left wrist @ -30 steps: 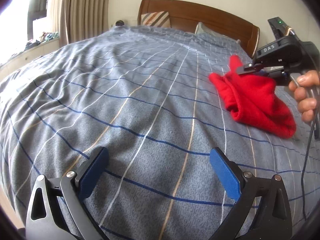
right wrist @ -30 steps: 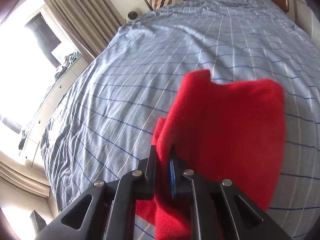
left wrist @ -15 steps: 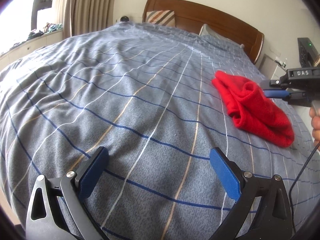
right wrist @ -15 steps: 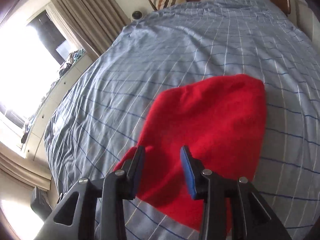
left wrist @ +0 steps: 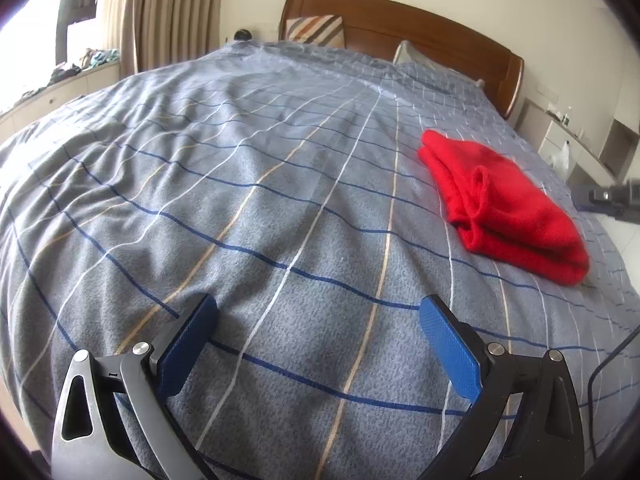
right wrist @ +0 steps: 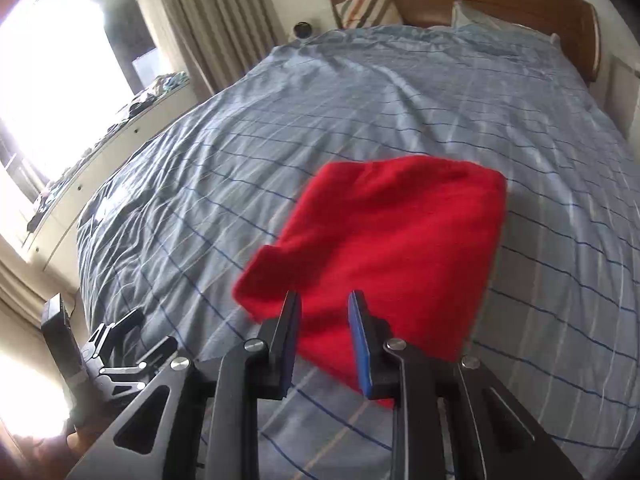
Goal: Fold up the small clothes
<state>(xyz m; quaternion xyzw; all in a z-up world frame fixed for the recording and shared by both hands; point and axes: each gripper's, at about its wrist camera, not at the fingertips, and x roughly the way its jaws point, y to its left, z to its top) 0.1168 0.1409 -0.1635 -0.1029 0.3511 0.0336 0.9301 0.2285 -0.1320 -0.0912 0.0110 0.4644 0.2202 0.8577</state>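
Note:
A small red garment (left wrist: 504, 204) lies folded on the grey-blue striped bedspread (left wrist: 280, 184), on the right side of the bed. In the right wrist view the garment (right wrist: 400, 248) lies just ahead of my right gripper (right wrist: 323, 322), which is open and empty, pulled back above its near edge. My left gripper (left wrist: 318, 320) is wide open and empty, low over bare bedspread, well to the left of the garment. The right gripper's body (left wrist: 612, 196) shows blurred at the right edge of the left wrist view. The left gripper (right wrist: 124, 344) shows at the lower left of the right wrist view.
A wooden headboard (left wrist: 400, 28) with a striped pillow (left wrist: 316, 30) stands at the far end. Curtains (left wrist: 168, 12) and a window ledge with clutter (left wrist: 60, 76) are on the left. A nightstand (left wrist: 576, 152) is beyond the bed's right edge.
My right gripper let go of the red garment, opened and drew back from it. The garment dropped flat onto the bed. My left gripper stayed open and barely moved.

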